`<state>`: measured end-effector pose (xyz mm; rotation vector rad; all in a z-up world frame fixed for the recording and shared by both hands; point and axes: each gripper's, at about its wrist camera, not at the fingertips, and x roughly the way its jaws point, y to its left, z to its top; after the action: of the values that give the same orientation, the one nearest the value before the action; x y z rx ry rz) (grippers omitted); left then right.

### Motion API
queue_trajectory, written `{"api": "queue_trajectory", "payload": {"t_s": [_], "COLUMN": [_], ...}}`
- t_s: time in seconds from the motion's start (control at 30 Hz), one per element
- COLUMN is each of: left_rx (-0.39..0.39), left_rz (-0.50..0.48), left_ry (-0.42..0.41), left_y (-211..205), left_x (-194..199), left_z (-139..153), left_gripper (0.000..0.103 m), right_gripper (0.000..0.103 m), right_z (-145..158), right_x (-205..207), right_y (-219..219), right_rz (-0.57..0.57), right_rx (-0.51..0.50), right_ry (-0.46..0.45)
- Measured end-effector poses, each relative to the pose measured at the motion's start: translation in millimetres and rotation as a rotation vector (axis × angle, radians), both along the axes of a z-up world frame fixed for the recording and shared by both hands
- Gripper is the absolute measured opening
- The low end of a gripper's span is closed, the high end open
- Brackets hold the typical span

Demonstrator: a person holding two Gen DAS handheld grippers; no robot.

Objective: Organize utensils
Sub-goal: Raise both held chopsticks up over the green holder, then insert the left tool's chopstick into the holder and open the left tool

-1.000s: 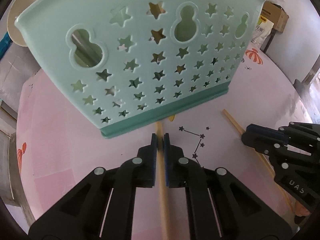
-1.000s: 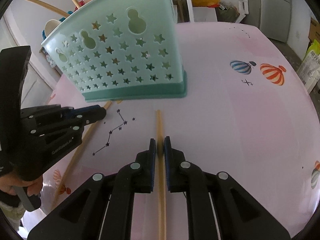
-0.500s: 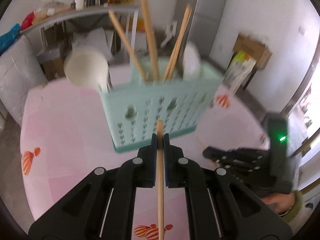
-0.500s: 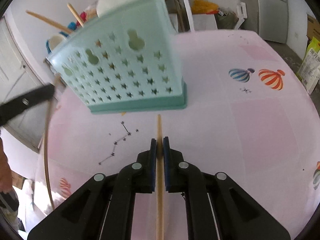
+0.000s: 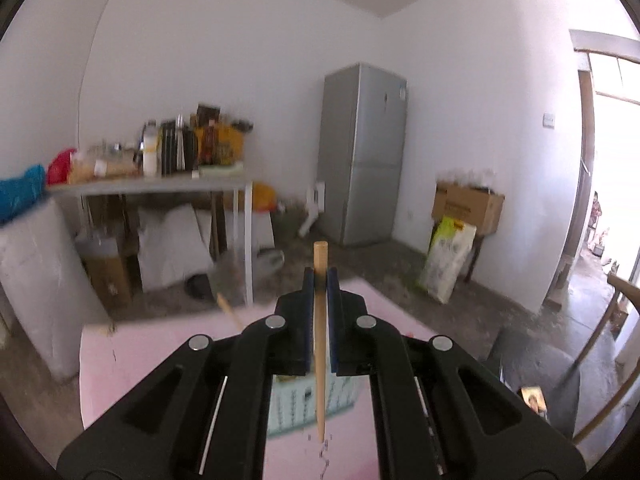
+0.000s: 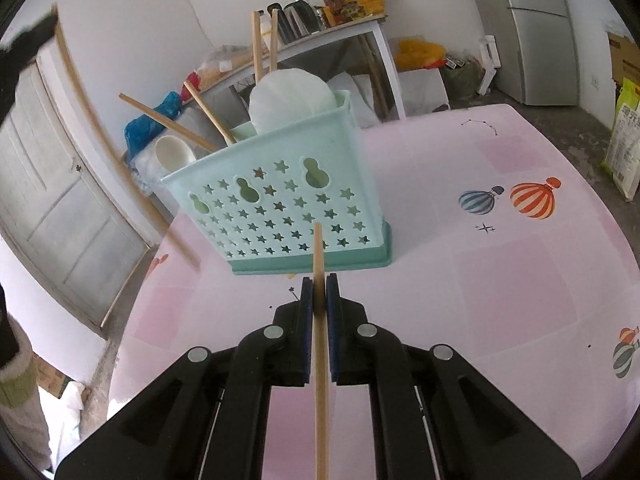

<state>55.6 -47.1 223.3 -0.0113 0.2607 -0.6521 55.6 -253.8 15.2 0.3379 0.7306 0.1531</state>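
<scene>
The chopstick (image 6: 319,340) in my right hand-held gripper (image 6: 319,292) runs straight along the fingers, its tip pointing at the mint utensil basket (image 6: 280,200) standing on the pink tabletop (image 6: 500,280); the blue pads pinch it tight. My left hand-held gripper (image 5: 319,284) pinches a second chopstick (image 5: 320,340) the same way, lengthwise between pressed-together pads, its blunt end aimed out over the tabletop's far edge toward the fridge (image 5: 362,152). Other chopsticks and a white spoon (image 6: 174,154) stand inside the basket.
</scene>
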Motion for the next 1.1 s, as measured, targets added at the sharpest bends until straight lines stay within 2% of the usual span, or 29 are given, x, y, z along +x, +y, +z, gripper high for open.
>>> {"api": "queue_trajectory", "payload": {"t_s": [0.27, 0.37, 0.47, 0.7, 0.8, 0.97, 1.1], "left_rx": [-0.066, -0.048, -0.016, -0.005, -0.019, -0.046, -0.063], "left_rz": [0.068, 0.139, 0.192, 0.208, 0.195, 0.18, 0.163], "left_ry": [-0.116, -0.168, -0.192, -0.057, -0.018, -0.026, -0.027], "left_y": [-14, -27, -39, -51, -45, -28, -15], "left_x": [18, 28, 40, 75, 77, 60, 40], "left_z": [43, 42, 27, -37, -48, -47, -44], "left_gripper": [0.004, 0.005, 0.005, 0.005, 0.006, 0.038, 0.054], "right_gripper": [0.007, 0.007, 0.007, 0.007, 0.007, 0.007, 0.007], "right_z": [0, 0, 1, 2, 3, 6, 14], "right_x": [-2, -2, -2, -2, -3, -5, -10], "right_y": [-5, -6, -6, -8, -9, -13, -15], "right_rz": [-0.007, -0.012, -0.012, -0.013, -0.015, -0.025, -0.035], "right_rx": [0.003, 0.009, 0.011, 0.014, 0.011, 0.014, 0.012], "right_ry": [-0.003, -0.003, -0.005, -0.006, -0.01, -0.017, -0.033]}}
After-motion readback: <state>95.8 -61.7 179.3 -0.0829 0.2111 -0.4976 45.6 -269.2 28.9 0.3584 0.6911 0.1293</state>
